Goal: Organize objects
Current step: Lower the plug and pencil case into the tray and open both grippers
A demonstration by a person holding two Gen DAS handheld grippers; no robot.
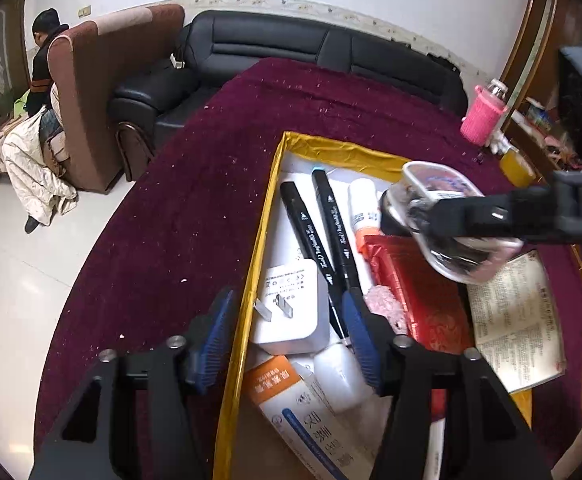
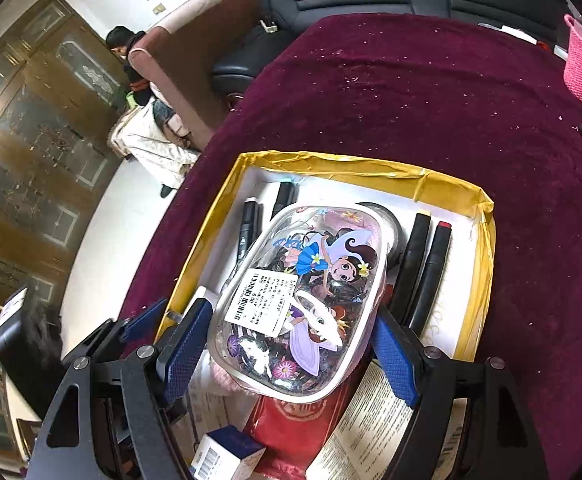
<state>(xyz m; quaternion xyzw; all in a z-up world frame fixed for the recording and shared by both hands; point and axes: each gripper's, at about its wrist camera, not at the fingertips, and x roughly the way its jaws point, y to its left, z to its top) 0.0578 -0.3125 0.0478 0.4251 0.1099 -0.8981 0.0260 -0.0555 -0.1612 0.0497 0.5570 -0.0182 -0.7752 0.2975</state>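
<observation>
My right tongs (image 2: 287,344) hold the pouch (image 2: 299,292) by its long sides, above the box (image 2: 487,216); my left tongs (image 1: 287,320) stand wide and empty over the box's near edge, the charger (image 1: 291,304) between them, two pens (image 1: 323,232) just ahead; the pouch looks light, soft-walled and slick plastic, so I judge a grip across its middle safest, lest it bulge and slip.
</observation>
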